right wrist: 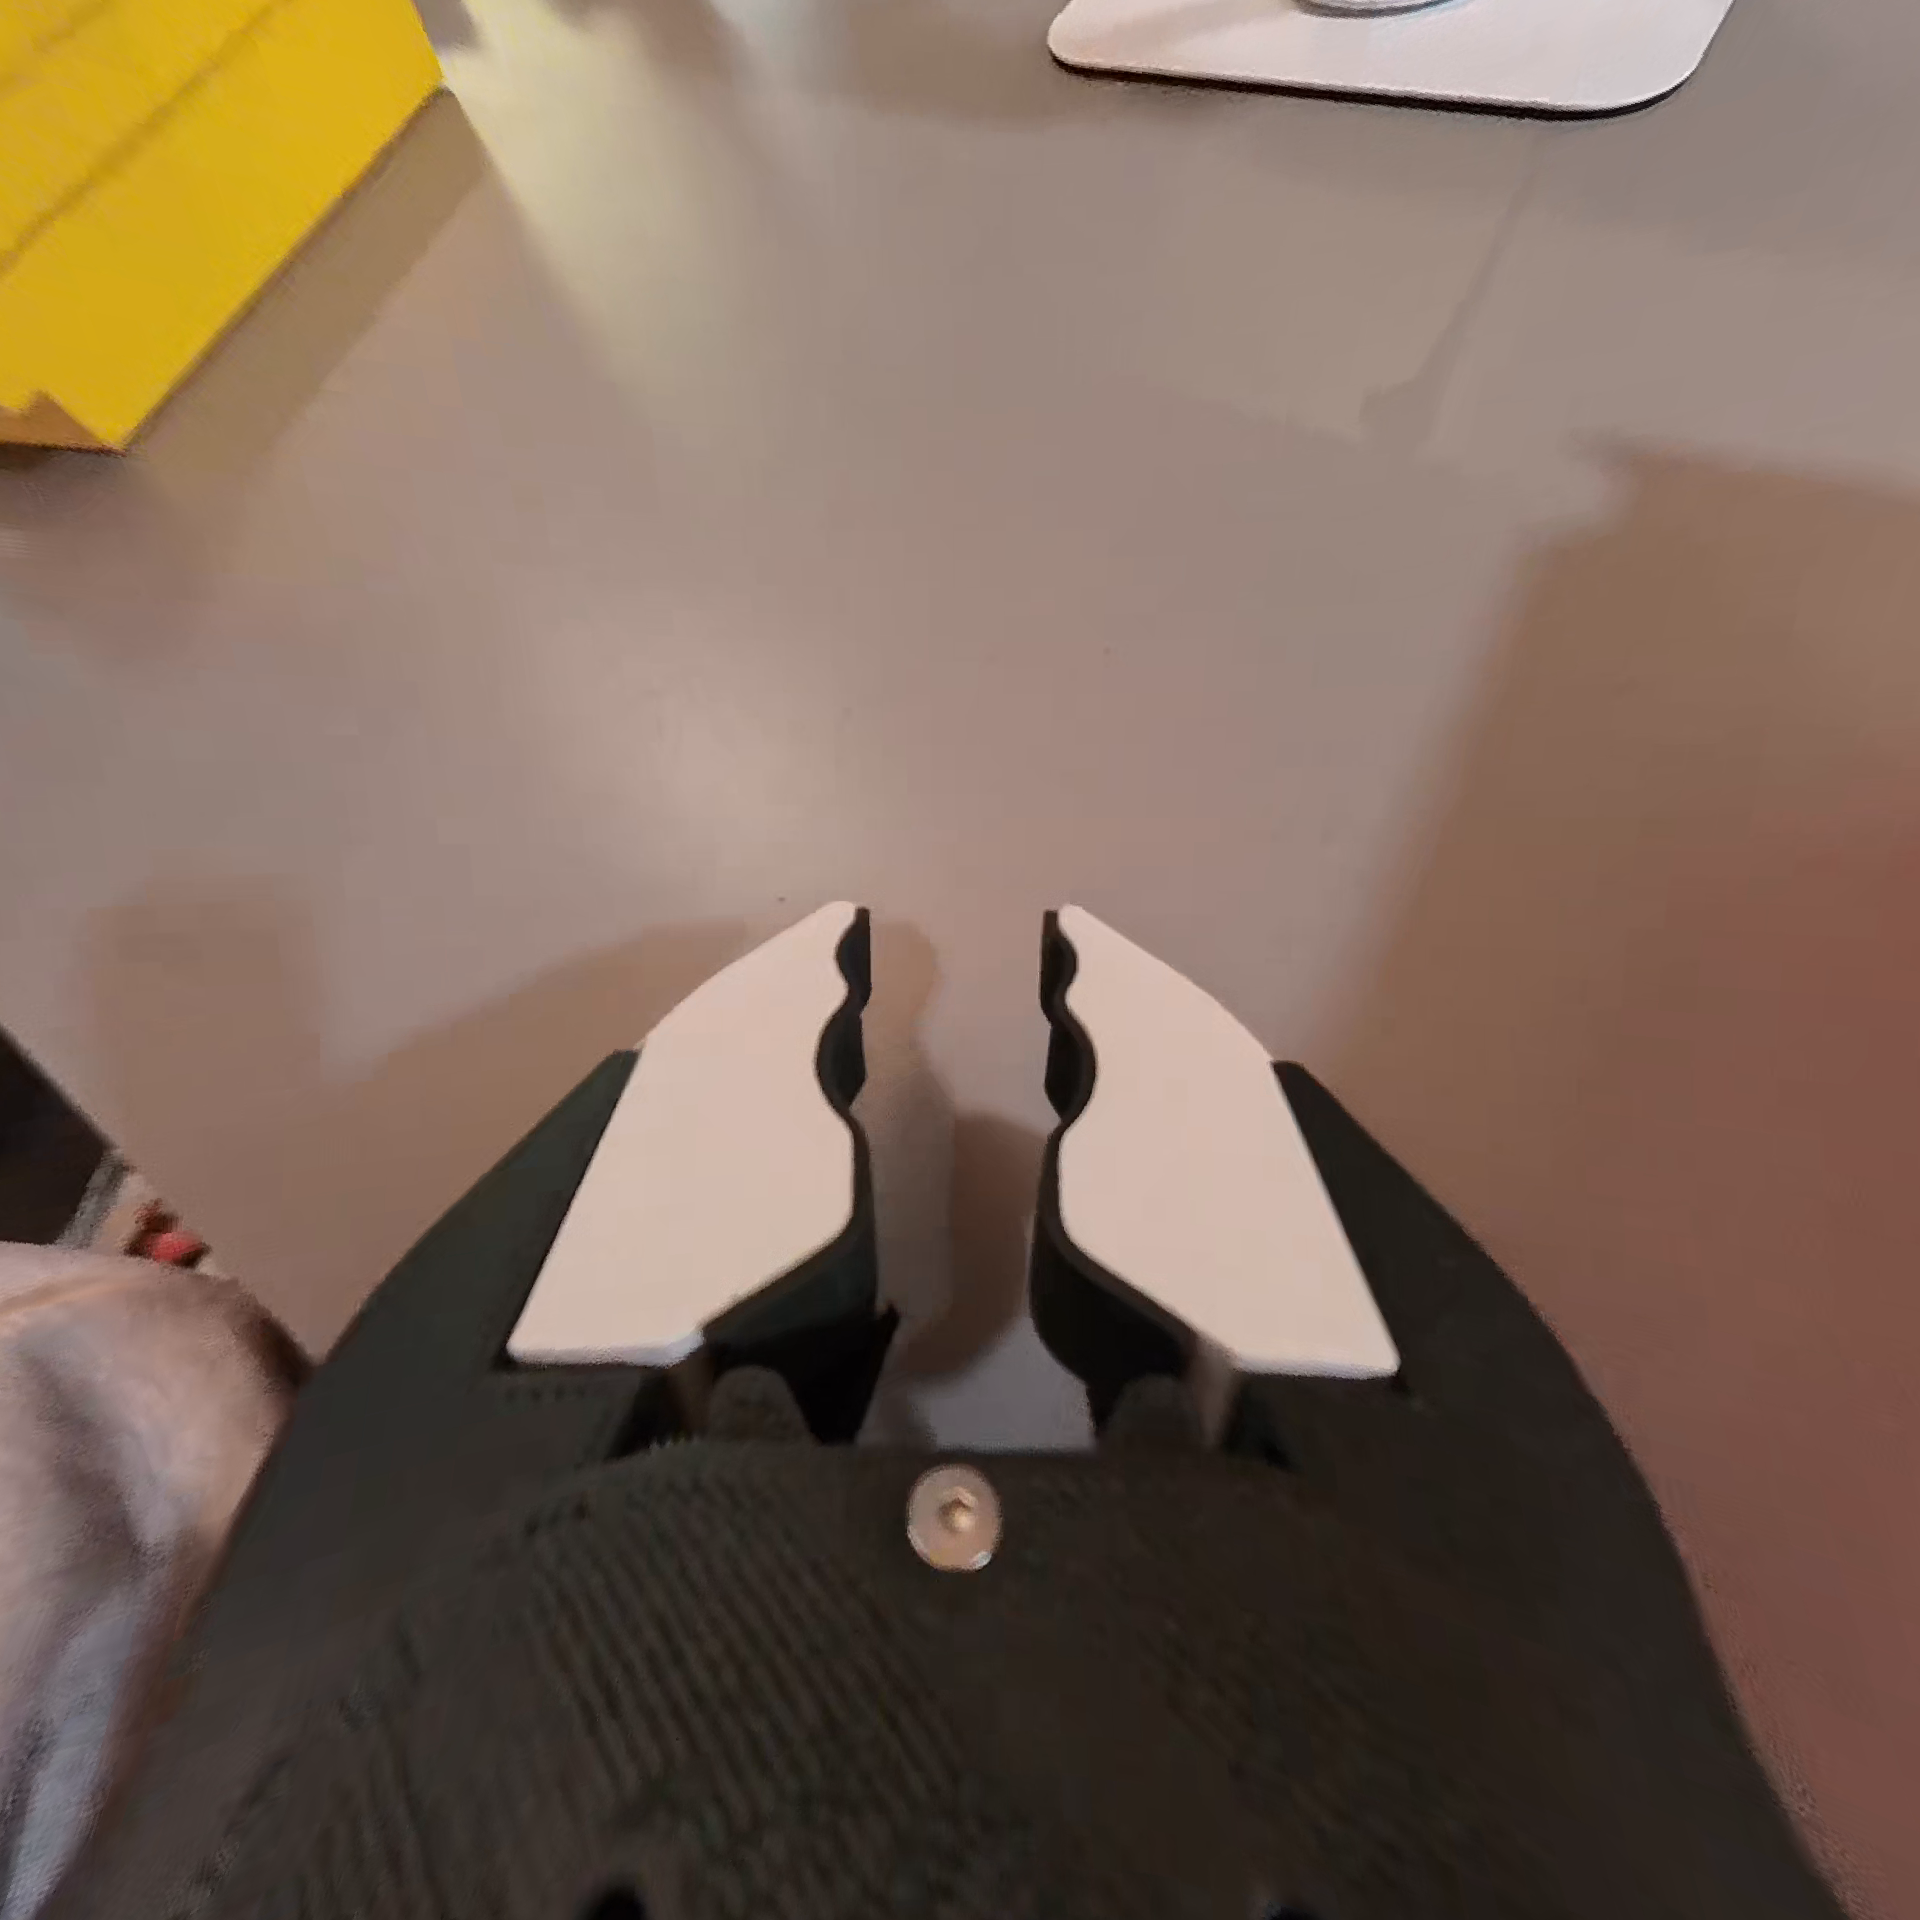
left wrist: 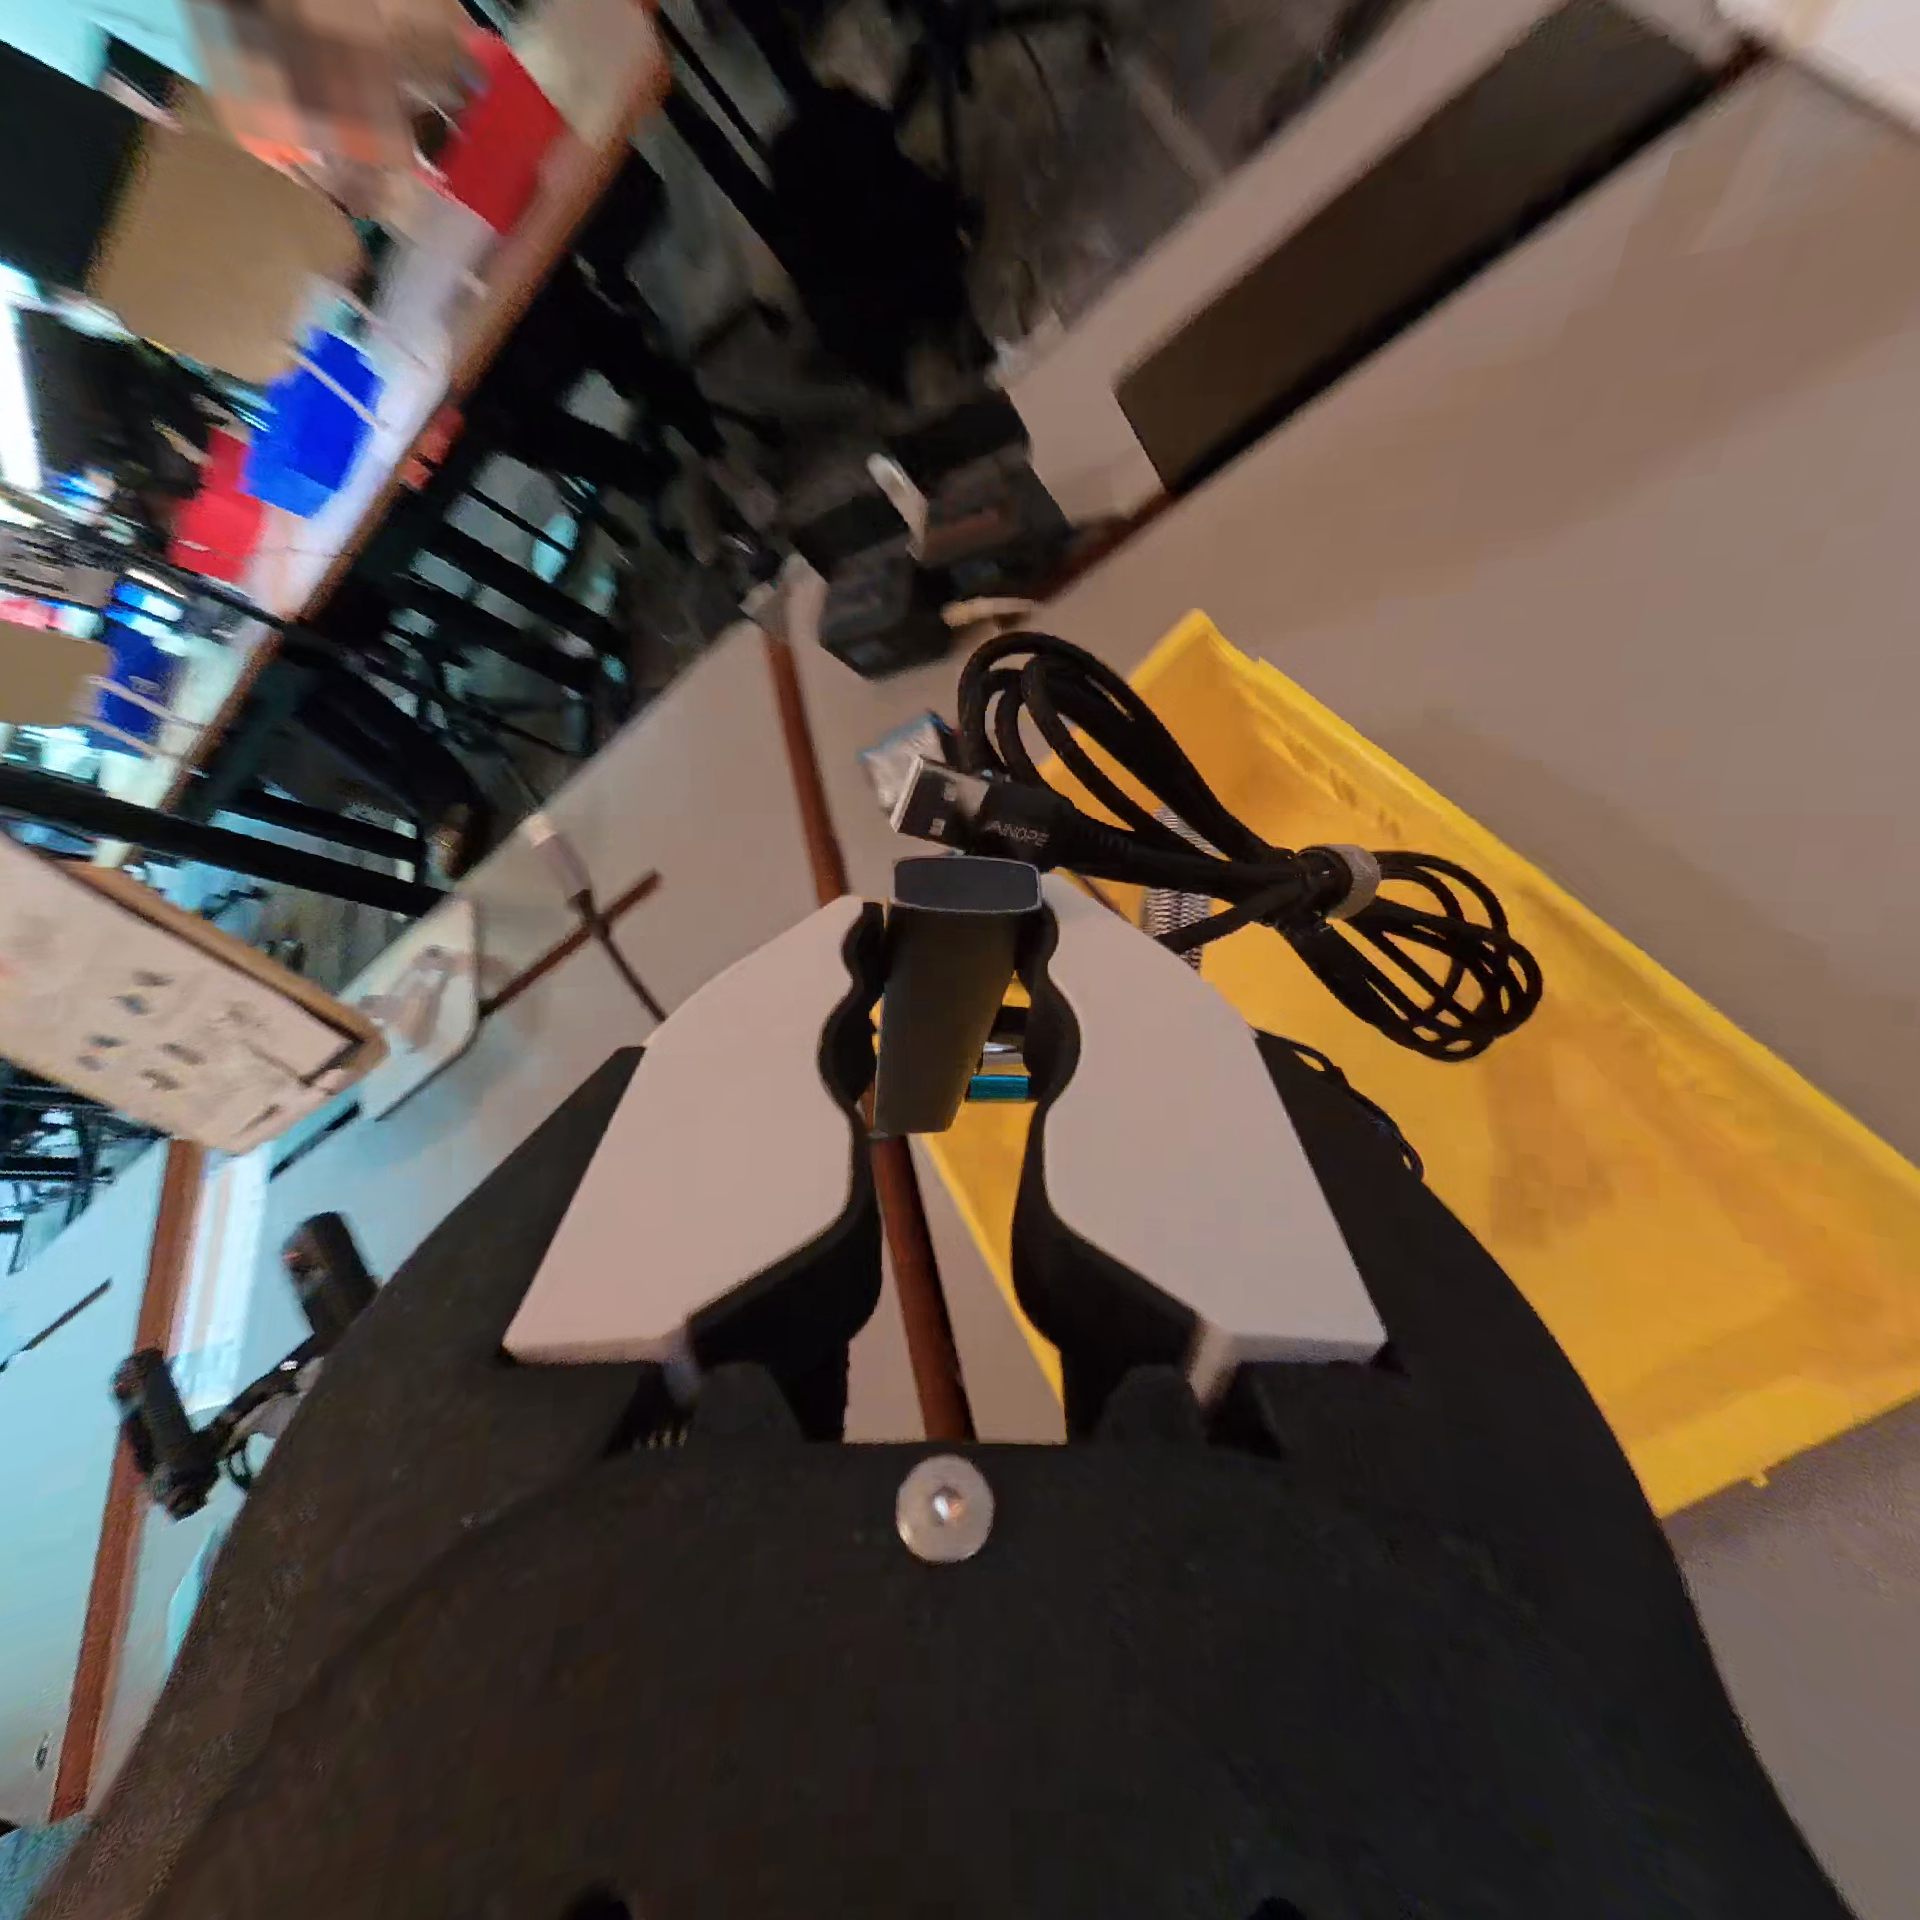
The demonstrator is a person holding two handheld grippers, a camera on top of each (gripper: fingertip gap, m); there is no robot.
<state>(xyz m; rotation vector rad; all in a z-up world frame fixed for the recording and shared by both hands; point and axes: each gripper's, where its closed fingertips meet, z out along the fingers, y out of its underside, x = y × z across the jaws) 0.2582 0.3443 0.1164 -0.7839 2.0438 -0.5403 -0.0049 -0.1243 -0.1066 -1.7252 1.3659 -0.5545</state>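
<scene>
So the left gripper (left wrist: pixel 956 925) was clamped on a small dark grey metal block (left wrist: pixel 951 997), some kind of adapter with a blue bit (left wrist: pixel 1003 1088) poking out low on its right side. The block sat right between the fingertips, its flat end sticking out past them. Just beyond it, a bundled black braided USB cable (left wrist: pixel 1247 842) lay over the near-left edge of a yellow bin (left wrist: pixel 1558 1091), with its silver plug (left wrist: pixel 930 800) aimed back toward the gripper. That whole view was rolled way over and blurry, so the grey table (left wrist: pixel 1610 520) ran diagonally, with a brown strip (left wrist: pixel 805 769) crossing it.

The right gripper (right wrist: pixel 956 920) was empty, fingers parted with a clear gap, hanging low over bare table (right wrist: pixel 935 520) and pointed slightly down. The yellow bin's corner (right wrist: pixel 156 208) was far left, and a white pad (right wrist: pixel 1371 52) was far right. Grey fabric (right wrist: pixel 94 1507) showed at the near left.
</scene>
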